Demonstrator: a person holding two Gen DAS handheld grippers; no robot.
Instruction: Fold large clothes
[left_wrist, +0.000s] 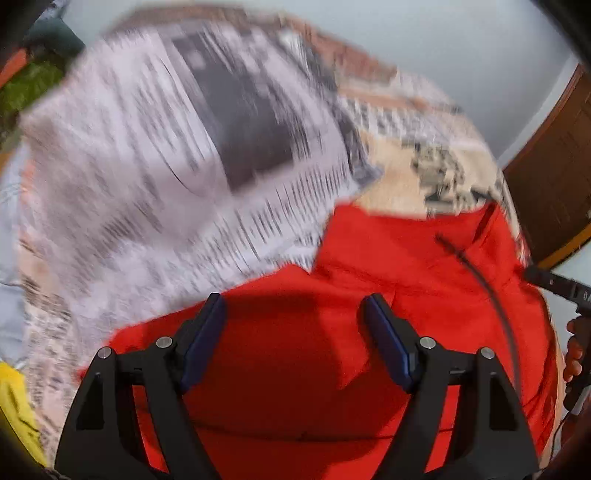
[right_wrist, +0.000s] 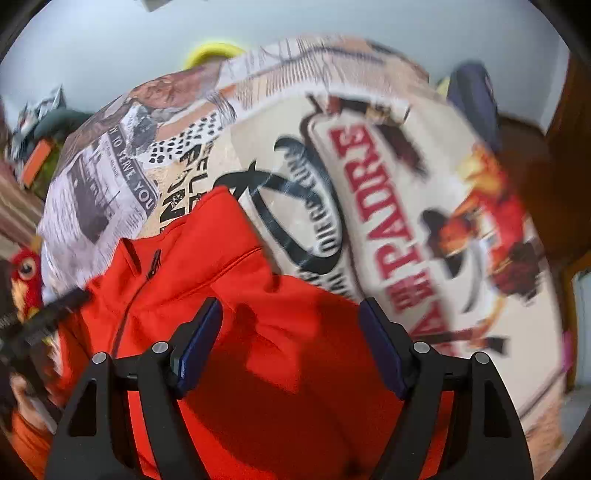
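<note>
A red zip-up garment (left_wrist: 388, 258) lies spread on a bed cover (left_wrist: 184, 166) printed with newspaper pictures and lettering. My left gripper (left_wrist: 293, 301) hangs over the garment's lower part, open, nothing between its blue pads. In the right wrist view the same red garment (right_wrist: 207, 266) shows its collar and dark zipper (right_wrist: 147, 273). My right gripper (right_wrist: 291, 304) is open above the cloth near its right edge, holding nothing. Each view catches the other gripper blurred at its side edge, the right one (left_wrist: 554, 284) and the left one (right_wrist: 40, 317).
A person's hand (left_wrist: 574, 354) holds the other tool at the right edge. A wooden door (left_wrist: 554, 166) stands to the right of the bed. A red plush toy (right_wrist: 24, 269) sits at the left. Yellow cloth (left_wrist: 14, 406) and a dark blue item (right_wrist: 476, 96) lie at the bed's edges.
</note>
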